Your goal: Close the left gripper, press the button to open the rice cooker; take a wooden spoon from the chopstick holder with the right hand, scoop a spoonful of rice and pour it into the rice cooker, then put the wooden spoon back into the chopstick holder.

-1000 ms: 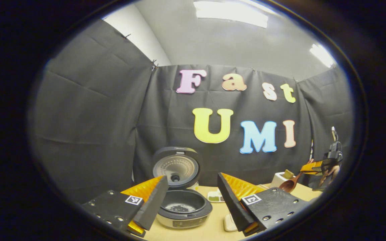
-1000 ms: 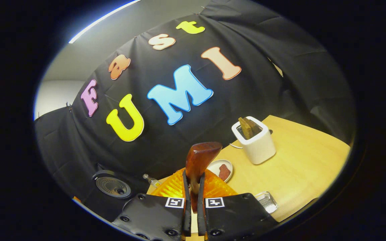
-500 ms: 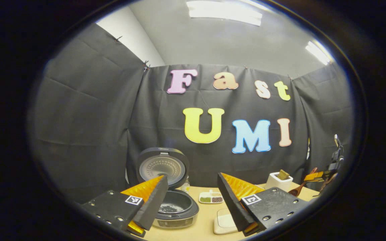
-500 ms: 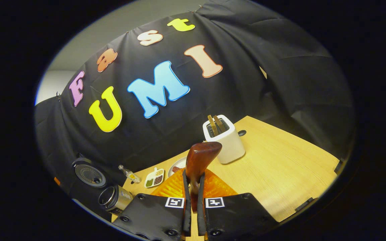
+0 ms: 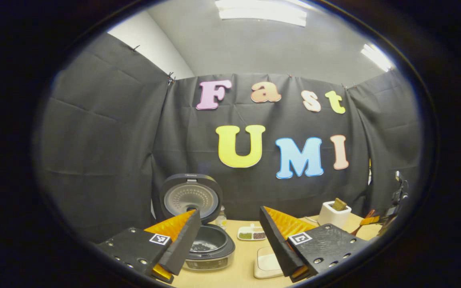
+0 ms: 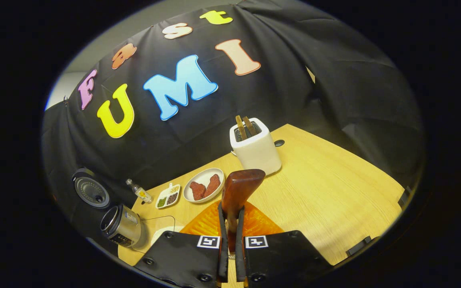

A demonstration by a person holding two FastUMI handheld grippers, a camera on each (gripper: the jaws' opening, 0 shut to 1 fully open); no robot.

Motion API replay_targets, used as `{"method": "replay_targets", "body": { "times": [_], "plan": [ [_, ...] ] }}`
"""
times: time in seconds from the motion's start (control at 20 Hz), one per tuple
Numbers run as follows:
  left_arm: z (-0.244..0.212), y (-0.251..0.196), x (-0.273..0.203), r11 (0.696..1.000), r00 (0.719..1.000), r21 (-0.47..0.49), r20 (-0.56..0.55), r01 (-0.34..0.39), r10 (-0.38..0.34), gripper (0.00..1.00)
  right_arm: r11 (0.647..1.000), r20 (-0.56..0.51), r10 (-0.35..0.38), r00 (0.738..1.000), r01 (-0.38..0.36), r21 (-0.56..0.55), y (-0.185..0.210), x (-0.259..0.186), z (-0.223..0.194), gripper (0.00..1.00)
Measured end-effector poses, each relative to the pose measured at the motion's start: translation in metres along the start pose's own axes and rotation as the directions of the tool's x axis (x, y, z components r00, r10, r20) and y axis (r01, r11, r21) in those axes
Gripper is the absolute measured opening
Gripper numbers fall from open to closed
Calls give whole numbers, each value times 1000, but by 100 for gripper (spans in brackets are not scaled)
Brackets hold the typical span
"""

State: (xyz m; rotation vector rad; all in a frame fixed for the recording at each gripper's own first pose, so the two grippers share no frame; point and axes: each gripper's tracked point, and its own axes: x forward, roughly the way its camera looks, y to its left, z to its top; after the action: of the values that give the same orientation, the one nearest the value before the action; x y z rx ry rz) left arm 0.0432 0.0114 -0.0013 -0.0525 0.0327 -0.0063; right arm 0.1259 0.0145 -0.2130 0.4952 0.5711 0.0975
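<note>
Right gripper (image 6: 230, 256) clamped on stiff, light spoon (image 6: 238, 192) (handle end); holder (image 6: 255, 149) at 12 o'clock.

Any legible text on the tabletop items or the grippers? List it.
Rice cooker lid: small brand mark, too small to read.
Rice cooker front panel: markings, too blurred to read.
Left gripper and right gripper: square coded tags, no words.
Nothing else legible.

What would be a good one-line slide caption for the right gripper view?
Right gripper clamps a wooden spoon above the table, with the white holder ahead.
</note>
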Motion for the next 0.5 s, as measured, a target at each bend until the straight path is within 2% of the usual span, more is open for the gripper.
{"method": "replay_targets", "body": {
  "times": [0.35, 0.5],
  "plan": [
    [-3, -6, 2, 1000, 1000, 7, -11, -29, 29, 91, 1000, -49, 3, 999, -4, -31, -3, 12, -25, 11],
    [-1, -12, 5, 999, 999, 12, -11, -36, 36, 89, 999, -62, 24, 998, -26, -29, -3, 11, -28, 18]
  ]
}}
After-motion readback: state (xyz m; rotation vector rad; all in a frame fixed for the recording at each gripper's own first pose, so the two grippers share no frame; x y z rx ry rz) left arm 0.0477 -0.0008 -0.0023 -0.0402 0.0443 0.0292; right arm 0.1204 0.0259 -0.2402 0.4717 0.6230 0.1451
